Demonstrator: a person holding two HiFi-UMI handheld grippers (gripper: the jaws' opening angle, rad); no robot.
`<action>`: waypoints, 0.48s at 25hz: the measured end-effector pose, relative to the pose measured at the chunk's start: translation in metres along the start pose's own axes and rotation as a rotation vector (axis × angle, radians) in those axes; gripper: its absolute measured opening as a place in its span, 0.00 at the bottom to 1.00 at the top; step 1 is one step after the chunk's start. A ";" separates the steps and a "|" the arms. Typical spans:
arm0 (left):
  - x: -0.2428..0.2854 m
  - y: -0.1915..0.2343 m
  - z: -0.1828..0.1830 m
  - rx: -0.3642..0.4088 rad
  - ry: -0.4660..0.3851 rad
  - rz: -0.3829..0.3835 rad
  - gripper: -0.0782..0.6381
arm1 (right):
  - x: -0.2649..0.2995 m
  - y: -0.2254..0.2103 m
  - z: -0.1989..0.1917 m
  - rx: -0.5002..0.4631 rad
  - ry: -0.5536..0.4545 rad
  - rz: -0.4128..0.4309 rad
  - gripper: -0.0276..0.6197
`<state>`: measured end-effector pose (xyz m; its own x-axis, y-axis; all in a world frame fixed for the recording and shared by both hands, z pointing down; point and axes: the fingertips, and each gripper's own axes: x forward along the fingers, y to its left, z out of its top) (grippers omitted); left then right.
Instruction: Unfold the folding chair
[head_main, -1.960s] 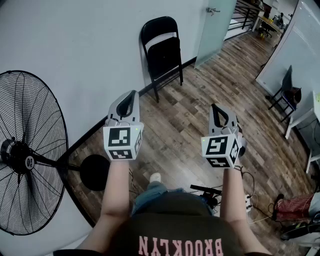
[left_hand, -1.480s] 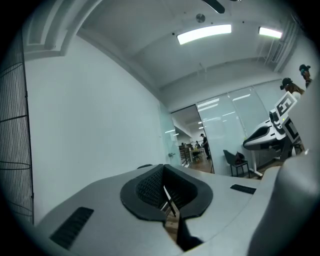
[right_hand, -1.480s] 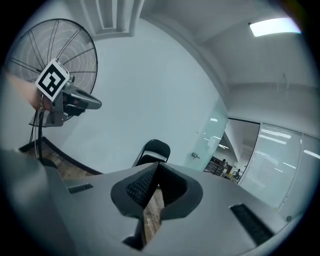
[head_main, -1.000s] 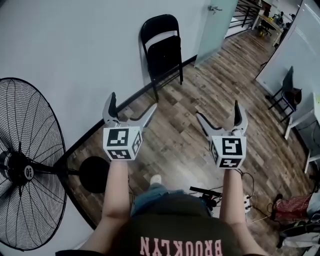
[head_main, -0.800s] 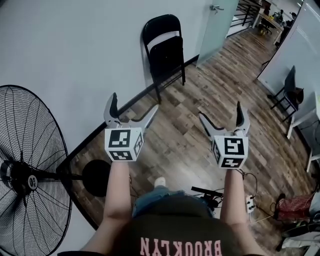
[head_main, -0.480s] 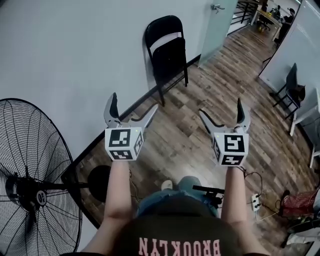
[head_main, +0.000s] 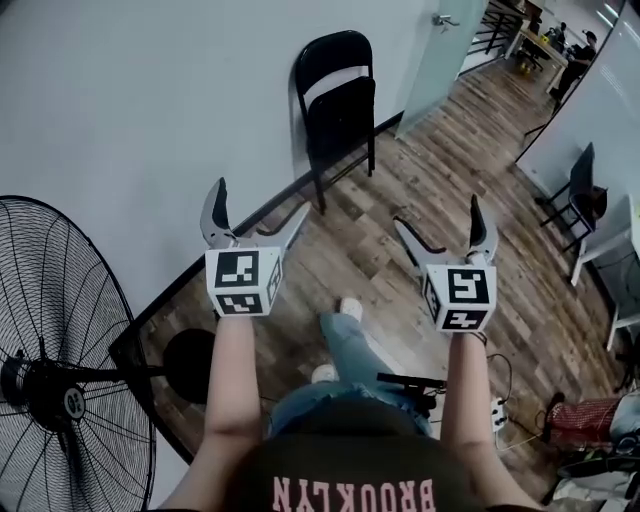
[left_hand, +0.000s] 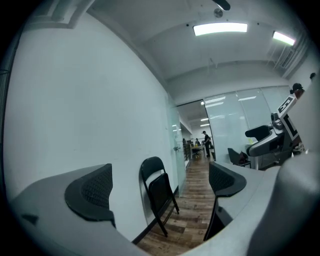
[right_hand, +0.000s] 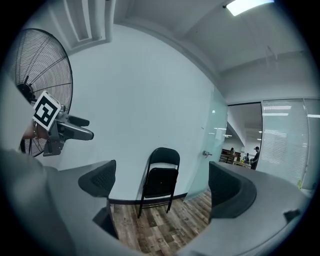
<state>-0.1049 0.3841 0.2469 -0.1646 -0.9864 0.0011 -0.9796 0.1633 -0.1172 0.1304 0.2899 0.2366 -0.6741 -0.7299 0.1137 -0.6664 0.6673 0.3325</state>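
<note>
Folding chair (head_main: 338, 108) is leaning folded against wall (head_main: 150, 90) at 12 o'clock, well apart from grippers. Left gripper (head_main: 257, 205) and right gripper (head_main: 438, 215) are hovering, jaws wide, gripping nothing.

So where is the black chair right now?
In the head view the folded black chair stands at top centre, against the white wall, just left of the glass door.
</note>
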 end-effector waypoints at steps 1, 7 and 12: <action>0.004 0.002 -0.001 -0.005 0.000 0.004 0.91 | 0.004 -0.001 -0.002 0.000 -0.004 0.002 0.91; 0.039 0.002 -0.003 0.022 0.000 0.014 0.91 | 0.036 -0.012 -0.010 0.023 -0.021 0.014 0.91; 0.082 0.012 -0.008 0.018 0.006 0.011 0.91 | 0.078 -0.031 -0.016 0.041 -0.013 0.010 0.91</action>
<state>-0.1312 0.3052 0.2534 -0.1765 -0.9843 0.0061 -0.9754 0.1741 -0.1351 0.1040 0.2098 0.2501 -0.6848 -0.7212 0.1047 -0.6717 0.6804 0.2931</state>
